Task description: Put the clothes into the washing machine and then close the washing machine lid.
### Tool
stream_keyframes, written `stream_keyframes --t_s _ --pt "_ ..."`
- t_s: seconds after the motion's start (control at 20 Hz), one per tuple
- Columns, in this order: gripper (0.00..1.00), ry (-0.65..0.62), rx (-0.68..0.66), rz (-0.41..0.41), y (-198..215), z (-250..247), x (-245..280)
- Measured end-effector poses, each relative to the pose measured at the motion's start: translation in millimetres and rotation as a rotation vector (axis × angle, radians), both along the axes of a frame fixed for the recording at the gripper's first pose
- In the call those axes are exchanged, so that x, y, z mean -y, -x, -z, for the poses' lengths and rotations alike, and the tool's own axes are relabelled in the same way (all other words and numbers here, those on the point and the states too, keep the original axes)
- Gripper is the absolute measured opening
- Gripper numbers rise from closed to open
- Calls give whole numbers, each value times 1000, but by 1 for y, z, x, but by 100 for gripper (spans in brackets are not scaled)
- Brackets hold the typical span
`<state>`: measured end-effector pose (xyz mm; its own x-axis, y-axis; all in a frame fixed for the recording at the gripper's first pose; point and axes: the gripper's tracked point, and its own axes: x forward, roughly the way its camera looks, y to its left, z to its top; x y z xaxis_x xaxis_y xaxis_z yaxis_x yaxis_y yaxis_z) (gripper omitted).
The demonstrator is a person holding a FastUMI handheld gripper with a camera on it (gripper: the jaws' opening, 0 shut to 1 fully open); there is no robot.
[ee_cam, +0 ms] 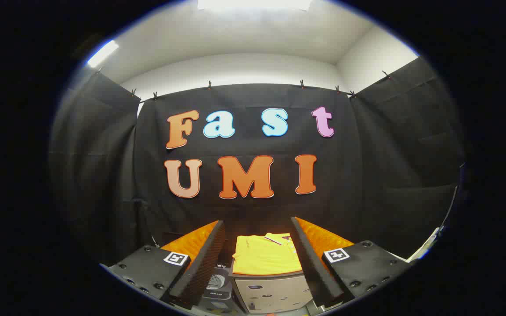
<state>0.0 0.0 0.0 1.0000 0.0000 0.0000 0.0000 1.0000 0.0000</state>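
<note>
A folded yellow shirt [267, 254] with a collar lies flat on top of a pale box-like cabinet [272, 292], straight ahead and below, seen between my two fingers. My gripper [257, 263] is open, its fingers spread wide with nothing between them, and it hovers well short of the shirt. A dark rounded appliance [217, 285] stands just left of the cabinet, partly hidden behind the left finger; I cannot tell whether it is the washing machine or how its lid stands.
Black cloth walls close in the booth behind and on both sides. A pale edge [428, 245] of some object shows low at the far right. Bright ceiling lights are overhead.
</note>
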Motion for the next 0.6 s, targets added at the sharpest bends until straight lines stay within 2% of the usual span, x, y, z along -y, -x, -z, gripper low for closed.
stream_keyframes --t_s 0.6 --pt "97 27 -14 -15 -34 -3 7"
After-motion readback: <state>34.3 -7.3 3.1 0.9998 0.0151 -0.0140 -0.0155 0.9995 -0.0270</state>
